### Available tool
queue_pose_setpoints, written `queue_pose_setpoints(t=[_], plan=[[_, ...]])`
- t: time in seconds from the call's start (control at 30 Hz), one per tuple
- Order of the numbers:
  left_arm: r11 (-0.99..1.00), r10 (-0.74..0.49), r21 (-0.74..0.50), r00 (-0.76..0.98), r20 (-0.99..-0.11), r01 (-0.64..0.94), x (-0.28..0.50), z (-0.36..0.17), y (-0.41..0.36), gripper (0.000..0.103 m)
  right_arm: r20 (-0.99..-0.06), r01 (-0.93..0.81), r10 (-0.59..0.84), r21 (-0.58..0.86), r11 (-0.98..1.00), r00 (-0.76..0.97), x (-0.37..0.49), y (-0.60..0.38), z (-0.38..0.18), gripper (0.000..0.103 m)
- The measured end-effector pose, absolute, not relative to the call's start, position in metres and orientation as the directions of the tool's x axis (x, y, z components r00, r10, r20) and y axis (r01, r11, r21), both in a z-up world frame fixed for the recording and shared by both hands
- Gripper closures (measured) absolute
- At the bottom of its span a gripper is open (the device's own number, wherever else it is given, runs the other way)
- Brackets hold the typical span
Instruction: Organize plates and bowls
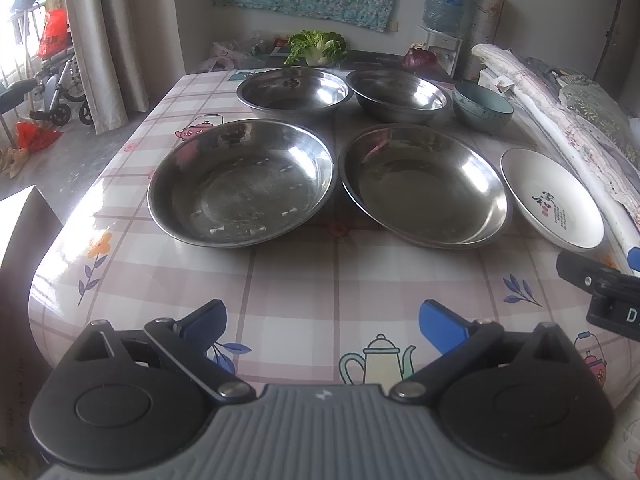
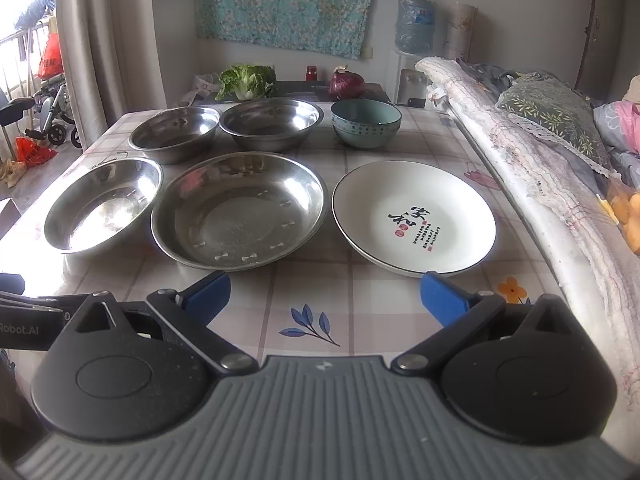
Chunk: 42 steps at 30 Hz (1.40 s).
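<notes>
I see six dishes set in two rows on the table (image 2: 312,312). In the near row two wide, shallow steel plates lie side by side: the left steel plate (image 1: 240,184) and the right steel plate (image 1: 424,186), rims nearly touching, both scuffed and reflecting window light. Just right of them rests a white ceramic plate (image 2: 414,216) with a dark rim line, black calligraphy and small red seals. Behind, in the far row, stand two deeper steel bowls, the left steel bowl (image 1: 294,88) and the right steel bowl (image 1: 400,94), and then a teal ceramic bowl (image 2: 366,122) with a patterned band.

My left gripper (image 1: 322,322) hovers over the near table edge, blue pads spread wide, holding nothing. My right gripper (image 2: 324,296) hangs likewise, jaws apart and empty, just short of the white plate.

The table wears a glossy pink-checked tablecloth (image 1: 292,280) printed with teapots and flowers. Beyond it lie a leafy cabbage (image 2: 246,80) and a red onion (image 2: 346,84); a floral cloth (image 2: 288,4) hangs on the wall, a water jug (image 2: 414,24) stands right, curtains (image 1: 104,32) hang left.
</notes>
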<state>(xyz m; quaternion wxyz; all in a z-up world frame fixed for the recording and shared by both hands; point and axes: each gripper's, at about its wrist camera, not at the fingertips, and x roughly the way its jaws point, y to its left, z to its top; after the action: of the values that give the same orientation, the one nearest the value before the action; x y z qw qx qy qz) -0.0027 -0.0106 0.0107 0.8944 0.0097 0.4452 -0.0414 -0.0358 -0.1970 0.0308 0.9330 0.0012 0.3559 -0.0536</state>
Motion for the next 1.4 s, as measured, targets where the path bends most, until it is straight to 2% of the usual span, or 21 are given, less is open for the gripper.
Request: queue_pose_setpoints(t=[1.4], plan=[[0.998,-0.049,-0.015,0.604,-0.795,0.062,-0.0016,0.0133,-0.0024,0.000,-0.665,0.088,-0.085,-0.030,0.996,0.742,-0.0329,-0.1909,0.0314,0.001]])
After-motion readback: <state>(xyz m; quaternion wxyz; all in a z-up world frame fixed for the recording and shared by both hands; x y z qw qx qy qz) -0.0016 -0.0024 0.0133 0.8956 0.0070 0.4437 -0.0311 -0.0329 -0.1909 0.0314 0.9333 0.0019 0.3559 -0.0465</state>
